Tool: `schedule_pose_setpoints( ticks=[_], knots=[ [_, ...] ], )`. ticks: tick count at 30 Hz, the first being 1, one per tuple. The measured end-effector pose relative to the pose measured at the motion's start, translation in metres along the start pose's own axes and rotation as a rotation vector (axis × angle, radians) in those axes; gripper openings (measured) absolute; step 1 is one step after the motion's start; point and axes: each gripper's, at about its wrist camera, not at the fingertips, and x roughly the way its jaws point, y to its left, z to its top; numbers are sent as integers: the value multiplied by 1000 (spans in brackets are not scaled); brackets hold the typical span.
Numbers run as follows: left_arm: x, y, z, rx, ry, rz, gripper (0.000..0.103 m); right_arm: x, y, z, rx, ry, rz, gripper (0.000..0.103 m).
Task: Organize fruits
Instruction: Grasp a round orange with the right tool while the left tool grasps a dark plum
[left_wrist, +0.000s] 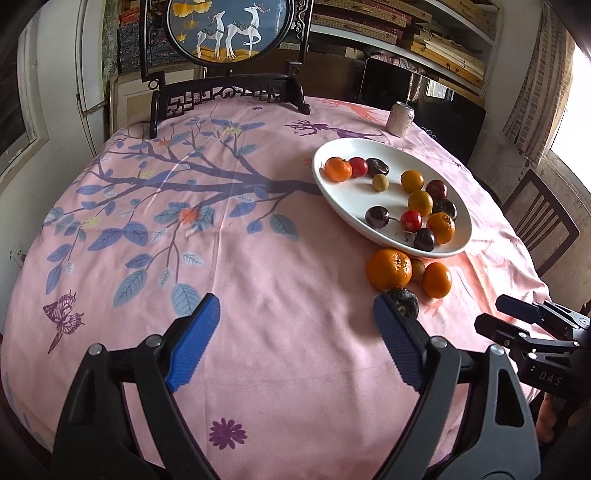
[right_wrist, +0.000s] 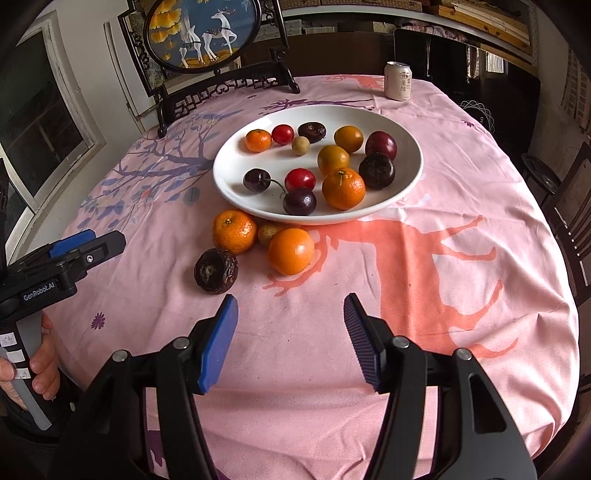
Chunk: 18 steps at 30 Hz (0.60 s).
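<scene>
Nearest us, left tongs (left_wrist: 295, 317) are hanging spread wide over the pink table (left_wrist: 258, 280), nothing between the blue pads, the right pad sitting just beside a wrinkled dark fruit (right_wrist: 216, 270). Moving right, right tongs (right_wrist: 290, 314) are hovering half spread and empty too, pointing down at the loose cluster: that dark fruit nearest, two mandarins (right_wrist: 234, 231) behind it, and a small tan fruit (right_wrist: 268, 233) tucked between them against the plate's rim. Farther back, a white plate (right_wrist: 410, 173) is holding mandarins, cherries, red and dark plums and yellow fruits. Far right, a drink can (right_wrist: 398, 81) is standing upright.
</scene>
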Motion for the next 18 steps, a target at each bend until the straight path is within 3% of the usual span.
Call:
schedule_pose_setpoints(
  ticks=[2,6,9,10,11,12,18],
  knots=[
    [-2,3,-2,-4,-5,4,87,8,5,5,-18,-9,-2,60],
    [-8,11,-6,-16,-9,12,87,30,11,19,-80,-22,-84,60],
    [-12,15,-9,-22,-11,25,87,49,10,24,-83,3,-72,60],
    [-12,16,-10,-23,-10,26,88,54,9,25,-83,8,-61,57],
    [-12,15,-11,-23,-6,24,88,60,9,27,-85,16,-53,43],
    [-12,13,-12,-22,-1,21,88,67,8,28,-83,33,-59,37],
    [-4,-19,-16,53,34,-11,88,54,-6,25,-23,25,9,37]
  ],
)
